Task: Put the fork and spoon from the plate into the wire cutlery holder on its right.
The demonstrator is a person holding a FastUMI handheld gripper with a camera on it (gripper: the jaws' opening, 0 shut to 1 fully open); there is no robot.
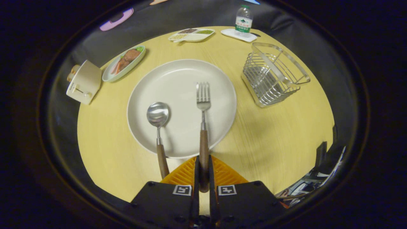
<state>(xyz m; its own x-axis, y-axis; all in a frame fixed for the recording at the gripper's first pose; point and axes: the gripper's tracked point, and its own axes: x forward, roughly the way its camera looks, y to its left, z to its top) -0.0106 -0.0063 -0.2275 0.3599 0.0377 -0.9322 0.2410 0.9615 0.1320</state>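
Observation:
A fork [203, 105] with a brown wooden handle lies with its tines on the white plate [178, 79], pointing away from me. Its handle runs back between my fingers, and my gripper [203, 165] is shut on it. A spoon [158, 127] with the same kind of handle rests just left of the fork, bowl on the plate and handle hanging over the rim onto the table. The wire cutlery holder [273, 76] stands empty to the right of the plate, beyond the fingers.
On the round yellow table stand a cream toaster [84, 82] at far left, an oval dish of food [124, 62], a divided snack tray [191, 34] and a water bottle [243, 19] on a small white tray at the back.

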